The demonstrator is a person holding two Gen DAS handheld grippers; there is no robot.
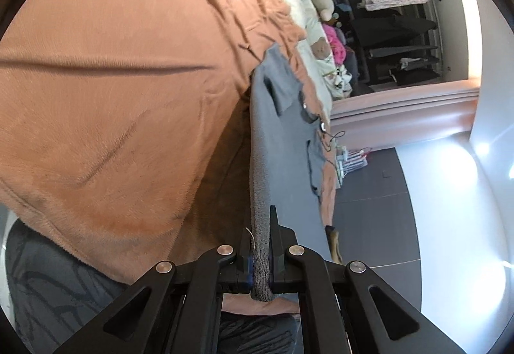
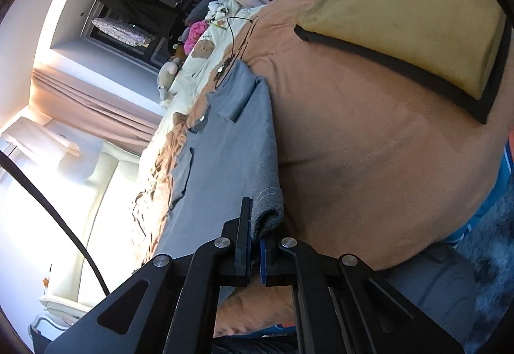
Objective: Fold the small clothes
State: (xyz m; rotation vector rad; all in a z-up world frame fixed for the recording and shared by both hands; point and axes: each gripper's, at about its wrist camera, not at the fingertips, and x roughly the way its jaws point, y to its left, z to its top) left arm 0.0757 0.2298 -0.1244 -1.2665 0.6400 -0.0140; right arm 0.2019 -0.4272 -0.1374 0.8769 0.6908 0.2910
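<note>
Left wrist view: I'm tilting my left gripper (image 1: 261,261) slightly downward, pinching the grey shirt's (image 1: 282,142) hem. My right gripper (image 2: 255,253) is angling likewise, apparently clamping the other corner. Beyond, the shirt is stretching across the orange blanket (image 1: 112,81).

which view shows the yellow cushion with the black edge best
The right wrist view. The yellow cushion fills its upper right corner, lying on the orange blanket, with its black border running along the near edge. The left wrist view shows none of it, only blanket and the grey garment.
</note>
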